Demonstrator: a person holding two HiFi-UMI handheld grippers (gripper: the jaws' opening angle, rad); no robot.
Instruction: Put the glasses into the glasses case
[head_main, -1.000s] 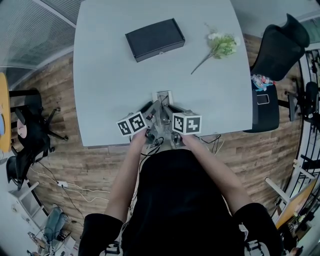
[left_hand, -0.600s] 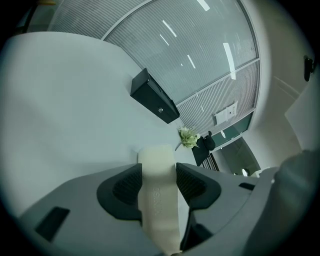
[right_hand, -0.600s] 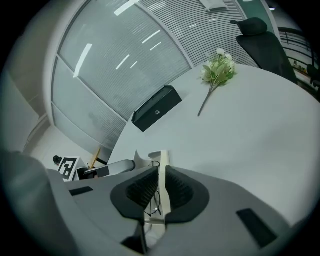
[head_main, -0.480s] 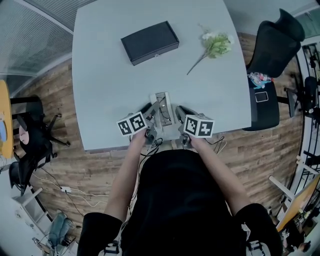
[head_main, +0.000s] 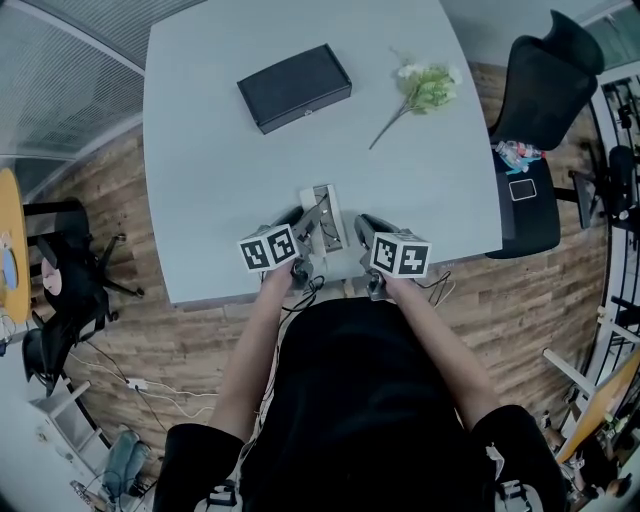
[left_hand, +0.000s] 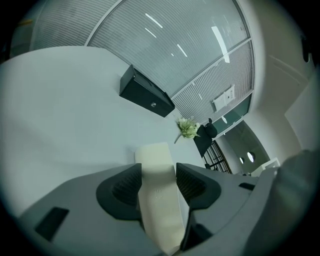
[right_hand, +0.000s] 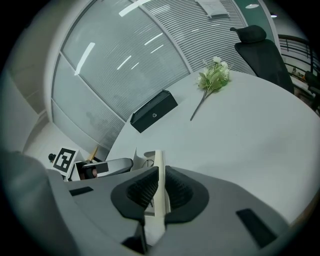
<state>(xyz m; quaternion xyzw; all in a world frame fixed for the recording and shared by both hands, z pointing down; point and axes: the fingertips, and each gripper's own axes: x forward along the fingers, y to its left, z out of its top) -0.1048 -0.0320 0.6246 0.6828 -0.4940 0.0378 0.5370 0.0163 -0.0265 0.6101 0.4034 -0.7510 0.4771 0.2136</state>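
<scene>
A cream glasses case (head_main: 322, 205) lies near the table's front edge, with dark glasses that seem to rest inside it. My left gripper (head_main: 305, 222) holds the case body (left_hand: 156, 160) between its pads; in the left gripper view the gripper (left_hand: 156, 182) is shut on it. My right gripper (head_main: 362, 228) is on the case's right side. In the right gripper view its jaws are closing, and a thin cream flap of the case (right_hand: 158, 165) stands edge-on between the pads of the right gripper (right_hand: 159, 187), which touch it.
A black box (head_main: 294, 87) lies at the far side of the grey table (head_main: 200, 180), with a sprig of white flowers (head_main: 425, 88) to its right. A black office chair (head_main: 545, 90) stands past the table's right edge. Wooden floor surrounds the table.
My right gripper has moved to the right, away from the left one, and its jaws have narrowed onto the case's flap. The left gripper has kept its grip and place.
</scene>
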